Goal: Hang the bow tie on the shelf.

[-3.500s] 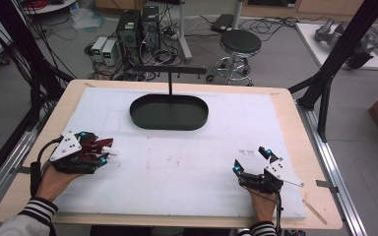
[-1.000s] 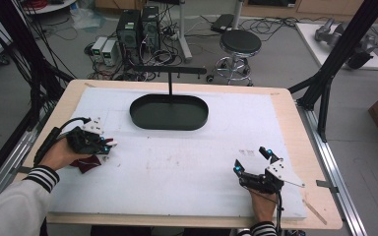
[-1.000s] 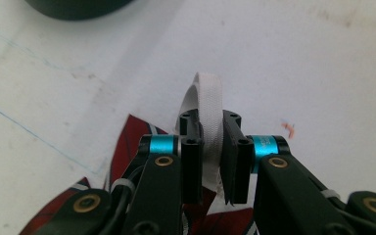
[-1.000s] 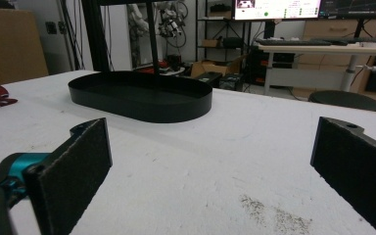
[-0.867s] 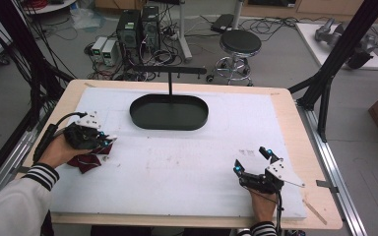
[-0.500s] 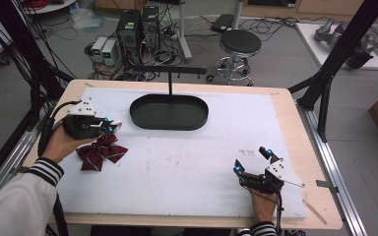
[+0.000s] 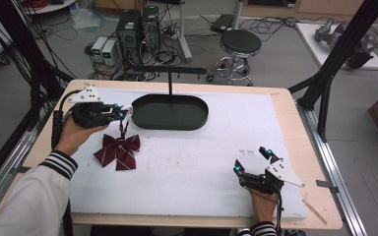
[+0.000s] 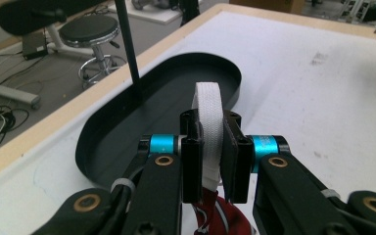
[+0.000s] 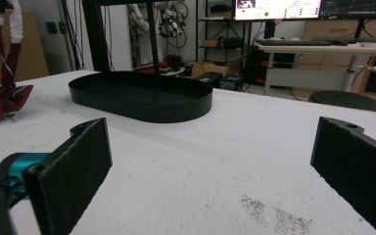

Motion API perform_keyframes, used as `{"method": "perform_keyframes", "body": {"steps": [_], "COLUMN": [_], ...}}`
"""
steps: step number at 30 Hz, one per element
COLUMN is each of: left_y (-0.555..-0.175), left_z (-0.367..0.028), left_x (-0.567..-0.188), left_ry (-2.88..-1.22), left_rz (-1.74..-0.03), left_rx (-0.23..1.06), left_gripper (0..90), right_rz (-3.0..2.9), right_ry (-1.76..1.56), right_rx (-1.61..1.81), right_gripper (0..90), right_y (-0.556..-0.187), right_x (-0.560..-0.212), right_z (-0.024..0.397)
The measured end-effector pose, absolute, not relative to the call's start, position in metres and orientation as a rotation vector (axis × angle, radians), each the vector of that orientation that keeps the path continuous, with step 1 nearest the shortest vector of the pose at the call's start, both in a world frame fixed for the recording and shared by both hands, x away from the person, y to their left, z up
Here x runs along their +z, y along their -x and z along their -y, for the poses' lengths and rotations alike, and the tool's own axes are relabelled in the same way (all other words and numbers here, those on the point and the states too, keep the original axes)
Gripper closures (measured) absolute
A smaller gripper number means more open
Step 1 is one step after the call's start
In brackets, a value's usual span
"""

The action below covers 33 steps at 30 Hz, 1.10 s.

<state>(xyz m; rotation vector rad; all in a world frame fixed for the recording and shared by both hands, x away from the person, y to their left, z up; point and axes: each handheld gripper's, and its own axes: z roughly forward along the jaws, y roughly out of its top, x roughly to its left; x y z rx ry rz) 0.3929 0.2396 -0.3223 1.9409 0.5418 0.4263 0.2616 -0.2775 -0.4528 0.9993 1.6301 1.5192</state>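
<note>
Currently the left tool (image 7: 123, 114) is clamped on the white elastic strap (image 8: 206, 125) of a dark red striped bow tie (image 7: 118, 151). In the left gripper view the strap loops up between the two black jaws, which are pressed flat against it, and the red fabric hangs below them. In the high view the bow itself rests on the white tabletop (image 7: 187, 167), just beside the near left end of the black oval tray (image 7: 170, 112); the strap runs up from it to the tool, so the bow is only partly lifted.

The tray carries a thin upright post (image 7: 170, 86) topped by a horizontal bar (image 7: 170, 70), which reads as a small hanging stand.

Right tool (image 7: 250, 162): resting low on the tabletop near the front right edge, well apart from the bow tie. Its jaws stand wide apart with nothing between them, as the right gripper view shows, with the tray ahead of it.

Judgement on step: pick-up and transfer is in hand; the bow tie is gripped by its strap but not yet clear of the tabletop.

Next move likely calls for raising the left tool until the bow swings free, then carrying it toward the stand and either lowering it into the tray or hooking the strap loop over the bar. The strap is limp; the bow may swing or twist on lifting.
</note>
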Motion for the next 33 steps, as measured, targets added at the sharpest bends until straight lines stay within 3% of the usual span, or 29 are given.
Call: {"method": "perform_keyframes", "body": {"steps": [33], "left_y": [-0.439], "left_z": [-0.204], "left_x": [-0.270], "left_ry": [-1.702], "left_rz": [-0.513], "left_rx": [0.511], "left_gripper": [80.4], "right_rz": [-1.635], "right_ry": [-0.999], "right_rx": [1.514], "right_gripper": [0.6], "right_y": [-0.262], "right_x": [-0.453], "right_z": [0.277]}}
